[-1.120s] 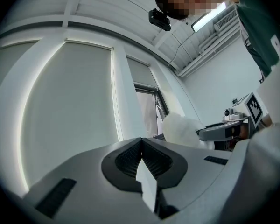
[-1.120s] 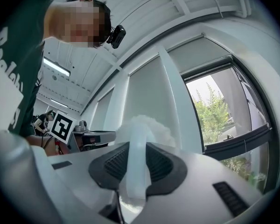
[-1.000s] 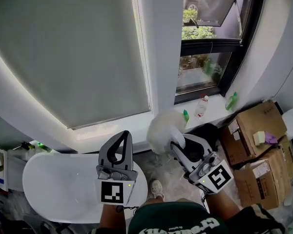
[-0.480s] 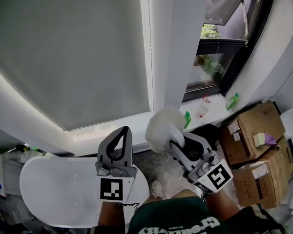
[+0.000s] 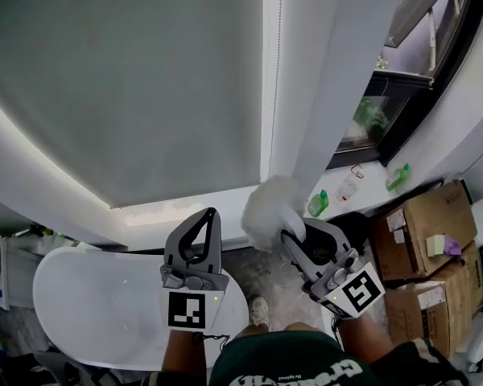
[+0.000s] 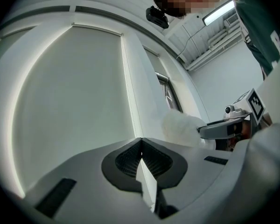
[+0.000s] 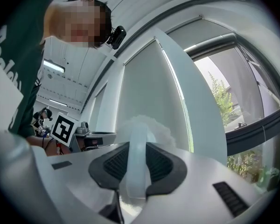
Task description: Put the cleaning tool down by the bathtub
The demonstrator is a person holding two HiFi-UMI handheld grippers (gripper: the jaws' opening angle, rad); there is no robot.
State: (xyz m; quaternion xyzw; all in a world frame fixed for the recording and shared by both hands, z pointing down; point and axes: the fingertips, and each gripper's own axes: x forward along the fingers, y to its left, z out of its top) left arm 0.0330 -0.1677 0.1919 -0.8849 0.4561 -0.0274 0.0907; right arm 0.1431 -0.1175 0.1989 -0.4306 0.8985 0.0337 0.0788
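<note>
The cleaning tool [image 5: 272, 212] is a fluffy white duster head on a pale handle [image 7: 136, 164]. My right gripper [image 5: 294, 241] is shut on that handle and holds the fluffy head up and forward, level with the window blind. In the right gripper view the handle runs straight up between the two dark pads [image 7: 161, 166] to the fluffy head [image 7: 149, 129]. My left gripper [image 5: 202, 230] is shut with nothing in it, raised over the white bathtub [image 5: 97, 308] at lower left. In the left gripper view its pads [image 6: 151, 161] meet, and the duster [image 6: 182, 129] shows to the right.
A large grey roller blind [image 5: 137, 87] fills the wall ahead. A window sill at right carries green bottles [image 5: 319, 203] and a clear bottle [image 5: 350, 187]. Cardboard boxes [image 5: 423, 236] stack at lower right. A shoe [image 5: 260, 310] stands on the speckled floor.
The head view has swung left and up, so the window and boxes slid right. Both grippers keep their places, and the duster stays in the right one.
</note>
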